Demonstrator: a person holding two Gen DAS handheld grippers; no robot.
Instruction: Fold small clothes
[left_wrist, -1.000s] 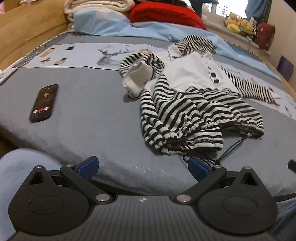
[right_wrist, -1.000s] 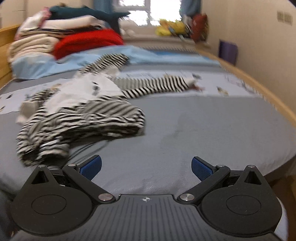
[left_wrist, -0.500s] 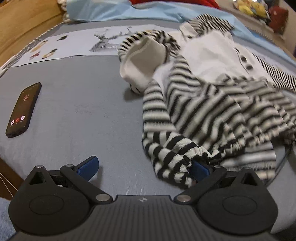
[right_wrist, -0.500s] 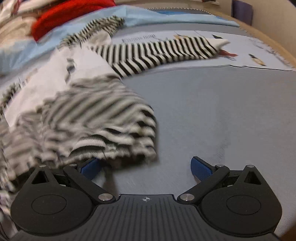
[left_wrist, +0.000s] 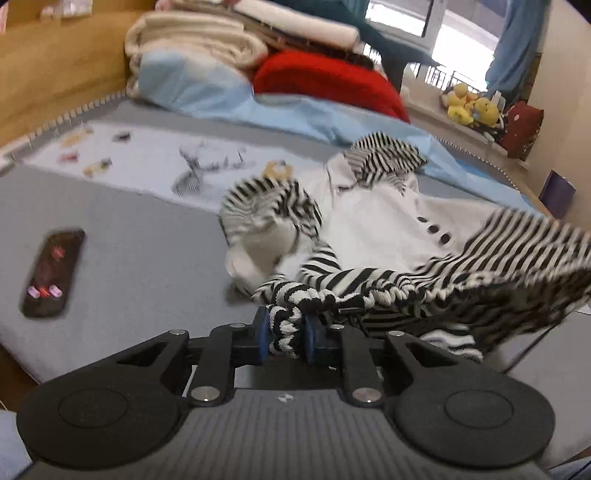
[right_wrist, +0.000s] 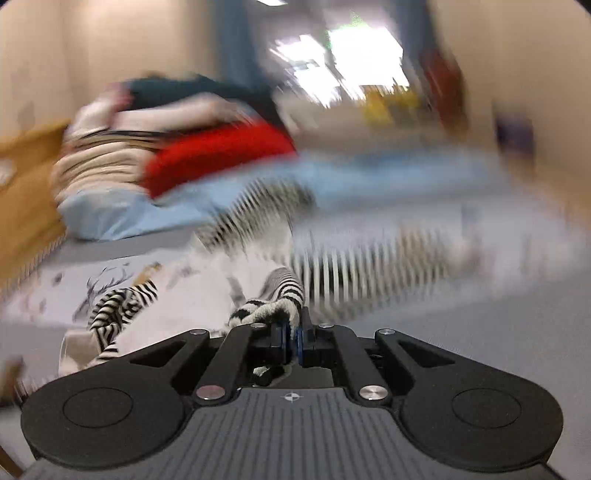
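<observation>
The left claw (left_wrist: 284, 334) pinches the striped hem of the garment (left_wrist: 376, 229), which stretches ahead and to its right over the bed (left_wrist: 140, 251). The right claw (right_wrist: 291, 341) clamps another striped edge. A phone (left_wrist: 51, 273) lies far left.

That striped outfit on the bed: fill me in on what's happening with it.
A person holds a gripper in each hand. The left gripper and the right gripper are each shut on the gathered hem of the striped outfit, which lies rumpled on the grey bed. A phone lies to the left. No fold made yet.
</observation>
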